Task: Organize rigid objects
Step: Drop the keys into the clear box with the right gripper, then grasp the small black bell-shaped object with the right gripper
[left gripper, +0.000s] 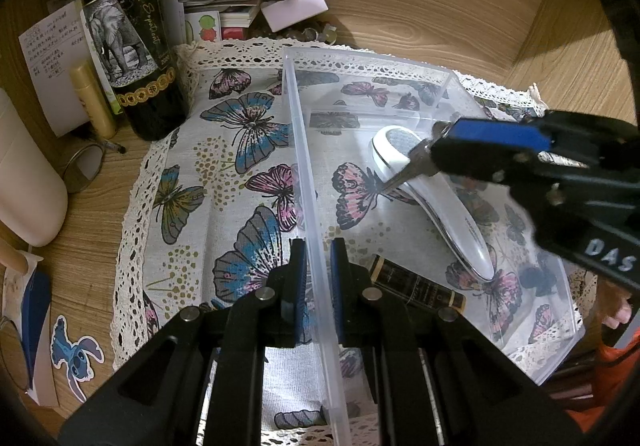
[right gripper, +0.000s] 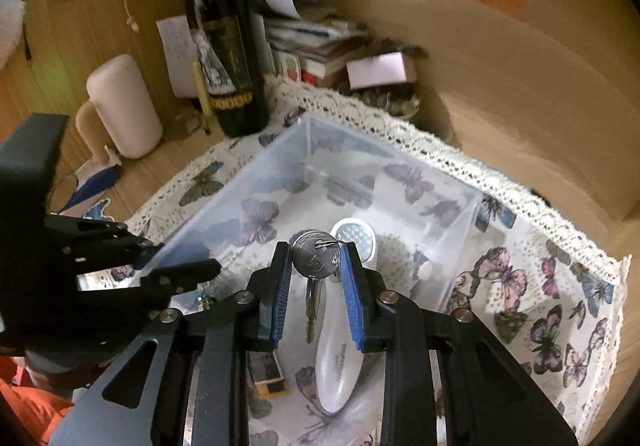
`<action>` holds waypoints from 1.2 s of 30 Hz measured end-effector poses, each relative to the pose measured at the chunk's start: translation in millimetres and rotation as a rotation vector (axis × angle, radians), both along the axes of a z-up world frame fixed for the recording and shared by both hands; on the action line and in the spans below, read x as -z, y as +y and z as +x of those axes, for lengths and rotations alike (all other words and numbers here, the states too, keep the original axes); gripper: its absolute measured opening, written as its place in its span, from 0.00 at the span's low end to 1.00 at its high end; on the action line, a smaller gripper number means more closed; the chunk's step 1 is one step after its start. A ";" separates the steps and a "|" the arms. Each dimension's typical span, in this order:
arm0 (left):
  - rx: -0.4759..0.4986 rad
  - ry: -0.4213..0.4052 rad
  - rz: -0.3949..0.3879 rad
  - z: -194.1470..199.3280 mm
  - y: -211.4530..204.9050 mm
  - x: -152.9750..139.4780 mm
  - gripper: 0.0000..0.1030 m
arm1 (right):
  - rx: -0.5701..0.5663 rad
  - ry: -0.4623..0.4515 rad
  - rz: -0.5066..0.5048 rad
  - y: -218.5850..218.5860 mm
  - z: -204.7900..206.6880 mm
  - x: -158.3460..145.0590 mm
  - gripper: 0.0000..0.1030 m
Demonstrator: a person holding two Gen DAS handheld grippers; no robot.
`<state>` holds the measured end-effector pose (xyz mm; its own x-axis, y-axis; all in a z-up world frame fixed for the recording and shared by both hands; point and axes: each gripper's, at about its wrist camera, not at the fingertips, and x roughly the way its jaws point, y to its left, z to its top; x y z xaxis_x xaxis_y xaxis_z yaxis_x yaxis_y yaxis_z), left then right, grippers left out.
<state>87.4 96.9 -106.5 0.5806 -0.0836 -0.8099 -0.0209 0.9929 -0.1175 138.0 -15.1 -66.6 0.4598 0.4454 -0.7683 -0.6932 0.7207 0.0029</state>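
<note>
**Two grippers, one bin: keys poised over the clear box**

Two items already lay in the clear plastic bin [left gripper: 436, 85] when you brought the keys [right gripper: 314, 262] over it: a white handheld device with a mesh head [left gripper: 432, 197] and a small dark box with gold trim [left gripper: 416, 284]. Your right gripper [right gripper: 316, 286] was closed partway on the key bunch, pinching the round key head between the blue pads [right gripper: 280, 286] so the blades hung straight down, free of the jaws. That grip looked chosen so the keys would fall cleanly once you let go.

Your left gripper [left gripper: 318, 278] straddled the bin's near wall, one finger inside and one outside, narrowed onto the thin plastic. You seemed to be steadying the light bin on the butterfly-print cloth [left gripper: 224, 165] so it would not slide. Whether the pads truly touched the wall, I could not tell.

Beside the cloth stood a wine bottle with an elephant label [left gripper: 132, 45], well clear of the work.
</note>
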 end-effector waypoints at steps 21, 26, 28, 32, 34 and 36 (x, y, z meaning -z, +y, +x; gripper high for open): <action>0.001 -0.001 0.000 -0.2 0.6 -0.1 0.10 | 0.104 -0.081 0.037 -40.3 3.6 -24.0 0.37; 0.001 -0.001 0.000 -0.7 0.2 -0.2 0.10 | 0.220 -0.127 0.082 -72.9 18.5 -41.8 0.51; 0.002 -0.001 0.000 -0.4 0.4 -0.1 0.10 | 0.273 -0.135 0.091 -86.7 27.5 -43.9 0.54; 0.001 0.000 0.000 -0.2 0.5 0.0 0.10 | 0.345 -0.118 0.091 -103.8 46.2 -38.4 0.58; 0.001 -0.001 0.000 -0.2 0.5 0.0 0.10 | 0.374 -0.088 0.083 -110.1 57.0 -30.2 0.58; 0.001 0.000 0.000 -0.2 0.4 -0.1 0.10 | 0.396 -0.050 0.062 -115.3 67.9 -16.8 0.58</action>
